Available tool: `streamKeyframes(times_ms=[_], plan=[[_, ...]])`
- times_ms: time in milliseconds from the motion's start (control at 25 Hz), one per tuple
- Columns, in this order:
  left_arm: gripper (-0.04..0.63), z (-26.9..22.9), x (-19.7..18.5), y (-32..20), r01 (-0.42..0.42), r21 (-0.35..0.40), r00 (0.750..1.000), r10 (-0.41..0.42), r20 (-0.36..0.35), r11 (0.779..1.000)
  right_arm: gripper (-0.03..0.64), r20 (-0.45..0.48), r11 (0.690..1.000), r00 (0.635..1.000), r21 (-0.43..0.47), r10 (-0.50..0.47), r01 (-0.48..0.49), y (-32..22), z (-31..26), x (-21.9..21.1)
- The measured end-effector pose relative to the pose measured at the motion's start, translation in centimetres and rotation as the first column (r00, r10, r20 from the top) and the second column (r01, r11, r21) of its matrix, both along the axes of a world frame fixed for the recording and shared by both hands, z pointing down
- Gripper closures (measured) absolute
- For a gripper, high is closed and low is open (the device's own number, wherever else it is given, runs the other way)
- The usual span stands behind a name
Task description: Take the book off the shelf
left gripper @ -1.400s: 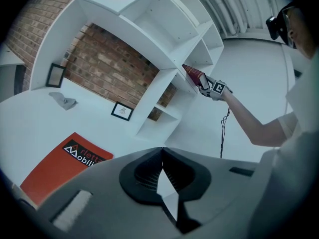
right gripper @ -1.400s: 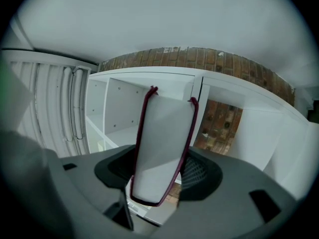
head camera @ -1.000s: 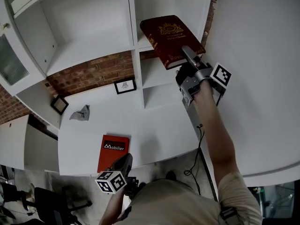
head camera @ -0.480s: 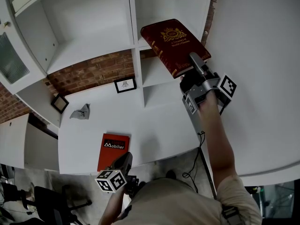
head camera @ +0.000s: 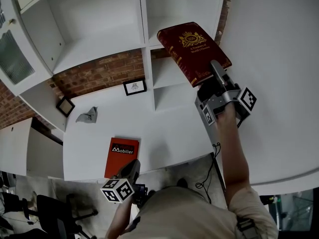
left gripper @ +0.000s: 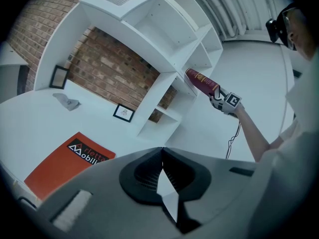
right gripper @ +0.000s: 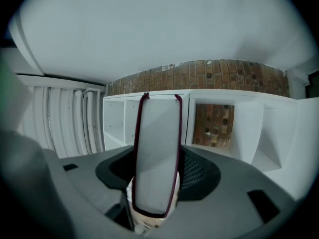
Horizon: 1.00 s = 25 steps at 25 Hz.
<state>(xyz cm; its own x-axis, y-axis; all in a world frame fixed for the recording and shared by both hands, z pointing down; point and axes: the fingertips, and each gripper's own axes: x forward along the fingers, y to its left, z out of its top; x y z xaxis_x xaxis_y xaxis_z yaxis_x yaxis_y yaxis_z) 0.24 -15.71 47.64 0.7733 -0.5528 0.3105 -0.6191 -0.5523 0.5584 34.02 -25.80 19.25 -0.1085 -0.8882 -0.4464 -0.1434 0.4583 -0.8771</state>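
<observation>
White shelf point(head camera: 99, 44); right gripper point(head camera: 214, 65) fingers point(head camera: 218, 71) clamp book point(head camera: 193, 48), corner hidden; left gripper point(left gripper: 162, 151) closed.

Matt maroon book point(head camera: 194, 51) with gilt stamping, smooth white shelf point(head camera: 94, 44), rough brick wall point(head camera: 99, 73).

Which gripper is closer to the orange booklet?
Left. The left gripper hangs by the orange booklet's near edge; the right gripper grips the red book at the shelf.

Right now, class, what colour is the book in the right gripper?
The book is dark red with a gold crest, best seen in head view.
</observation>
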Motion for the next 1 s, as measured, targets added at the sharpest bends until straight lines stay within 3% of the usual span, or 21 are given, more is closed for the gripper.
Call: streamKeyframes(times_ms=[520,1000], plan=[[0.592,0.0,-3.1,1.0,0.025,0.007,0.998,-0.025,-0.049,1.000,0.396,-0.002,0.999,0.999,-0.032,0.035,-0.035,4.2,1.6,-1.8],[0.592,2.0,-10.4,1.8,0.041,-0.027,0.997,-0.042,-0.057,0.999,0.396,-0.001,0.992,0.998,-0.109,0.067,-0.067,7.6,5.6,-7.5]])
